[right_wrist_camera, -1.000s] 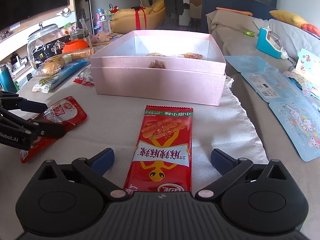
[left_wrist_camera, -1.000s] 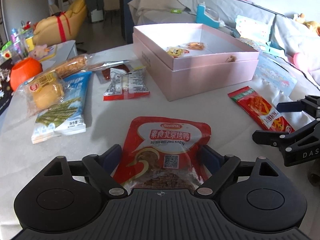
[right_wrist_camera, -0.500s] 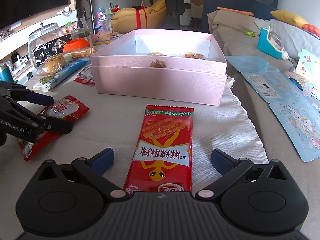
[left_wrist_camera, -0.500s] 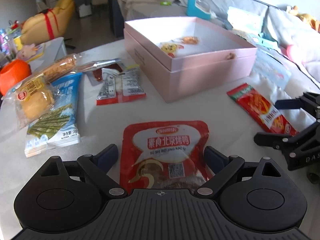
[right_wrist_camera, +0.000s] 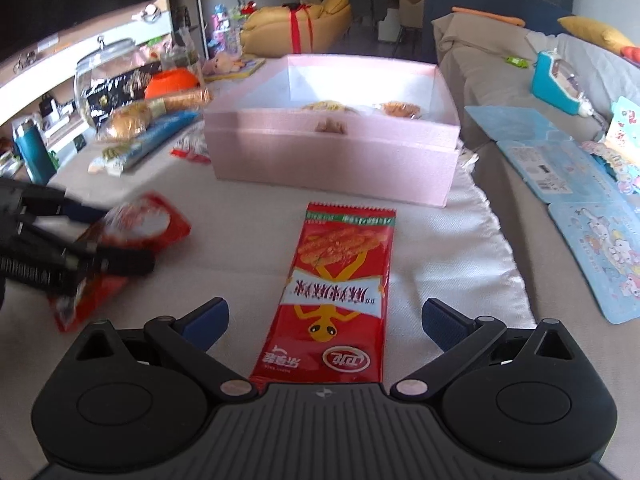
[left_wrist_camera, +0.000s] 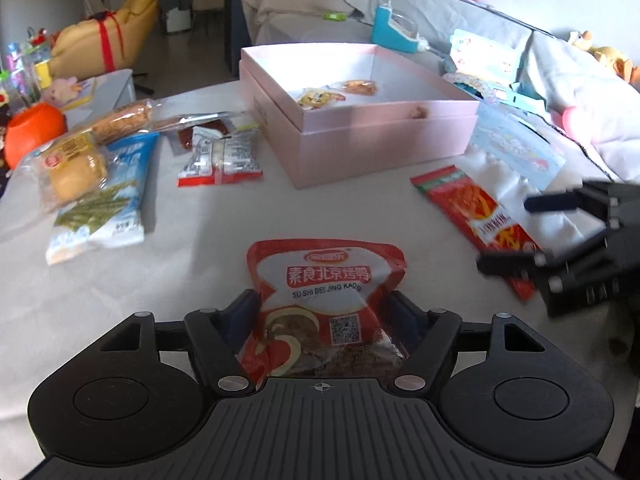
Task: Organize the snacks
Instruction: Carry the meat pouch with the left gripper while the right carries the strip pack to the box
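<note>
From the left wrist, the left claw [left_wrist_camera: 322, 312] pinches the red duck pouch [left_wrist_camera: 326, 300], lifted toward the pink box [left_wrist_camera: 384, 148]. Best carry it level over the near wall.

From the right wrist, the right claw [right_wrist_camera: 322, 322] is spread around the long red strip packet [right_wrist_camera: 334, 296], flat on the surface [right_wrist_camera: 240, 240].

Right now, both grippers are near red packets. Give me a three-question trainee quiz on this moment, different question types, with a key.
1. True or false: the left gripper has closed on the red roast-duck pouch.
2. Multiple choice: the right gripper is A) shut on the long red strip packet, B) open with the packet between its fingers, C) inside the pink box.
3. Fill in: the pink box already holds ___ small snacks.

Key: 1 true; 2 B; 3 two.
</note>
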The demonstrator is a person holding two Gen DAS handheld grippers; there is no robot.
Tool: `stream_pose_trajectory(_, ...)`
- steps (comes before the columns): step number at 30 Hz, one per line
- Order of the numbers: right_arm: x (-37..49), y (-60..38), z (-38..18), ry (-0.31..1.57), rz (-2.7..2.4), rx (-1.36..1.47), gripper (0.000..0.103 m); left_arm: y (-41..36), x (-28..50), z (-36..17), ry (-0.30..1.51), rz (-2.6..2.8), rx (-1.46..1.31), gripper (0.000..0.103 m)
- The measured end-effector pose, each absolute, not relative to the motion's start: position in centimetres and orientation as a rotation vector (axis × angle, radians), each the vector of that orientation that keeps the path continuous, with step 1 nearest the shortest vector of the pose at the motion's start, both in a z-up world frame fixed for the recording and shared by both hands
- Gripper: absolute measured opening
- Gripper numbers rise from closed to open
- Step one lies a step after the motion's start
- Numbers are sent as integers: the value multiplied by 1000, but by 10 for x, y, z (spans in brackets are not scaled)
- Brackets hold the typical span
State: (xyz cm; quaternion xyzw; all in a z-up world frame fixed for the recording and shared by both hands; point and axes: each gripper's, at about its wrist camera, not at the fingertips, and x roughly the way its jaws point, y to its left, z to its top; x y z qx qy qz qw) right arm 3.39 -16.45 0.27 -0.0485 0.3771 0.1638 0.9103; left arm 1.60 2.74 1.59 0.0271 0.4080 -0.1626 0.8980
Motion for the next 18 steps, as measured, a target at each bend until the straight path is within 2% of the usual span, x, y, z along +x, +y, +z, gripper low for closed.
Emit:
stream_pose_trajectory(7, 61, -155, -1, 804, 305, -59, 102, 30, 1, 19, 842, -337, 29, 74)
stream_pose_trajectory(10, 70, -147, -7, 820, 274, -73, 97, 34, 0, 18, 851, -321, 17, 74)
stream_pose_trajectory(12, 70, -142, -5, 815, 282, -94, 91, 37, -2, 17, 855, -319, 4, 75)
stream_pose_trajectory(16, 63, -138, 4, 825, 326, -111, 55, 39, -5, 17, 851, -325, -13, 75)
stream_pose_trajectory(18, 59, -140, 9, 832, 342, -88, 53, 40, -4, 17, 851, -326, -25, 75)
